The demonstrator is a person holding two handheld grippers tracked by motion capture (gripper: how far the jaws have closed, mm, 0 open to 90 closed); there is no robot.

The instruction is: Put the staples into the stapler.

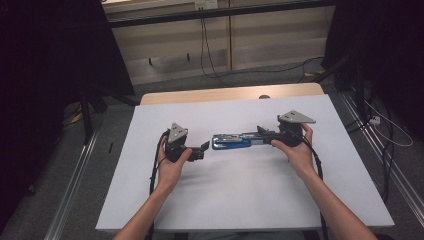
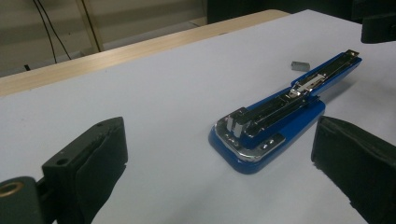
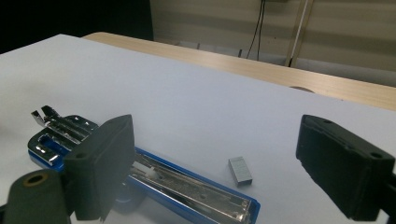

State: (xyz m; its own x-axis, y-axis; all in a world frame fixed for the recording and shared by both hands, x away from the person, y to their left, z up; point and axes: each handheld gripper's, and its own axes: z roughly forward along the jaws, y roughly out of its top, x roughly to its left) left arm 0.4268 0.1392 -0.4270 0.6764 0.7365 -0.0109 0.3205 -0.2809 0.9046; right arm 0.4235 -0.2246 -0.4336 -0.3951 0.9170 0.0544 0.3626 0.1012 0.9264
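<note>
A blue stapler [image 1: 231, 141] lies swung open flat on the white table top [image 1: 225, 200], its metal staple channel facing up. My left gripper [image 1: 202, 150] is open just left of the stapler's hinged end [image 2: 247, 140], jaws wide apart with nothing between them [image 2: 219, 154]. My right gripper [image 1: 263, 136] is open at the stapler's other end; in the right gripper view [image 3: 219, 140] the stapler [image 3: 177, 186] runs low behind the left jaw, not gripped. A small grey block of staples [image 3: 240, 170] lies on the table beside the stapler [image 2: 300, 66].
A wooden table edge [image 1: 225, 94] runs along the far side of the white top. Beyond it are a pale wall panel and hanging cables [image 1: 205, 45]. Dark curtains stand at both sides, and metal rails [image 1: 75, 180] lie on the floor.
</note>
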